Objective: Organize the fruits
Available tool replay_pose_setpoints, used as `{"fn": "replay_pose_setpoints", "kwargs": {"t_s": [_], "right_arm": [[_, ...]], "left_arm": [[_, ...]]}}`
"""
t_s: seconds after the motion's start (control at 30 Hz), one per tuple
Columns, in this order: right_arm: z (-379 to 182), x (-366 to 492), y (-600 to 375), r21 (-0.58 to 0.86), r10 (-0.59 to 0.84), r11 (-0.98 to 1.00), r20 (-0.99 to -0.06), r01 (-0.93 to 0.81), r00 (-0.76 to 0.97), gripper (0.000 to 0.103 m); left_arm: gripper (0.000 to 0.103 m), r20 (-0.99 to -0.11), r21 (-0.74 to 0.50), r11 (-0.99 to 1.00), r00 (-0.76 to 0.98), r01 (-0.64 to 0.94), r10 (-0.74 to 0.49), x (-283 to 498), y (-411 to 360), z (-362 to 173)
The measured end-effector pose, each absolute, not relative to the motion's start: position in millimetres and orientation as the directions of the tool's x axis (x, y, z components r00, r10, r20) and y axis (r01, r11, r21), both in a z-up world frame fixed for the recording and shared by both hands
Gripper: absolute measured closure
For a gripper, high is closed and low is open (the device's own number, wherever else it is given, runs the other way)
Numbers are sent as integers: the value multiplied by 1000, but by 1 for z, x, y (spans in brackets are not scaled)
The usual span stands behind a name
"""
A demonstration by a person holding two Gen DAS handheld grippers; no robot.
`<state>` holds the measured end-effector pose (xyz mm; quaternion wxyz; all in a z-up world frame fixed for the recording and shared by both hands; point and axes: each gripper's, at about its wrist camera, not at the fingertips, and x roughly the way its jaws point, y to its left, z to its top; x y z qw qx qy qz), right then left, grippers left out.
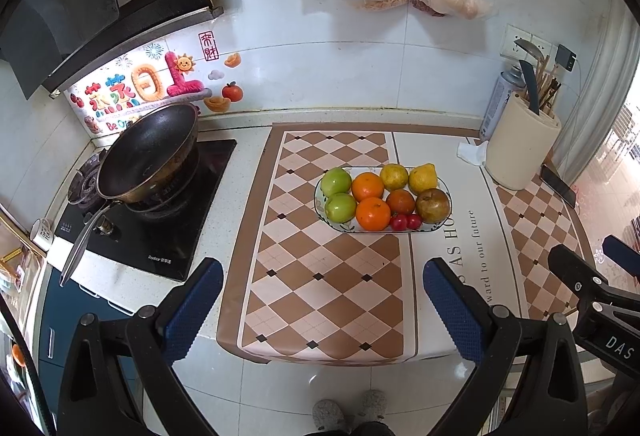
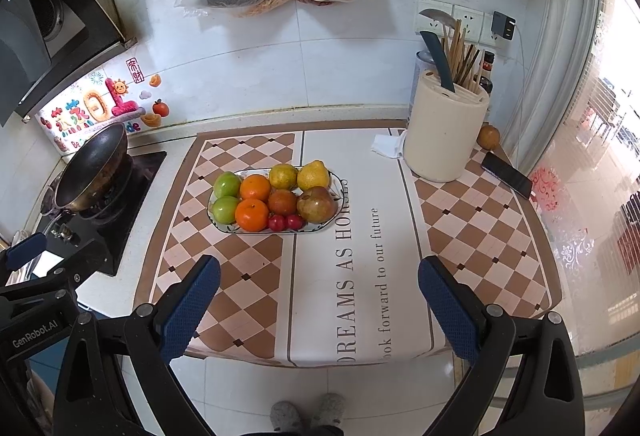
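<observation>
The plate [image 1: 443, 191] of fruit sits on the checked mat [image 1: 320, 276], ahead of both grippers and well apart from them. It holds 2 green apples [image 1: 335, 181], 2 oranges [image 1: 373, 213], 2 yellow citrus fruits [image 1: 423, 177], a dark red fruit [image 1: 400, 201], a brownish fruit [image 1: 433, 205] and 2 small red ones [image 1: 405, 222], packed touching. The left gripper [image 1: 322, 300] hovers with fingers spread wide, holding nothing. The right gripper [image 2: 318, 300] likewise stands wide apart and empty, to the right of the left one. Ahead left of both, a wok [image 1: 148, 155] rests on the stove [image 1: 160, 236]; ahead right stands a cream utensil holder [image 2: 442, 131] on the tabletop [image 1: 248, 155].
</observation>
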<state>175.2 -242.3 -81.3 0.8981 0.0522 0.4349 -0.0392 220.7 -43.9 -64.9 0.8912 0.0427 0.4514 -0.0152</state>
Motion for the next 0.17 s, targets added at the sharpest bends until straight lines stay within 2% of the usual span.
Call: {"fn": "replay_pose_setpoints", "kwargs": {"t_s": [0.17], "right_arm": [[-80, 173, -241, 54, -29, 992, -785, 114, 619, 2]], "left_arm": [[0, -803, 63, 996, 596, 63, 13, 219, -44, -62]]}}
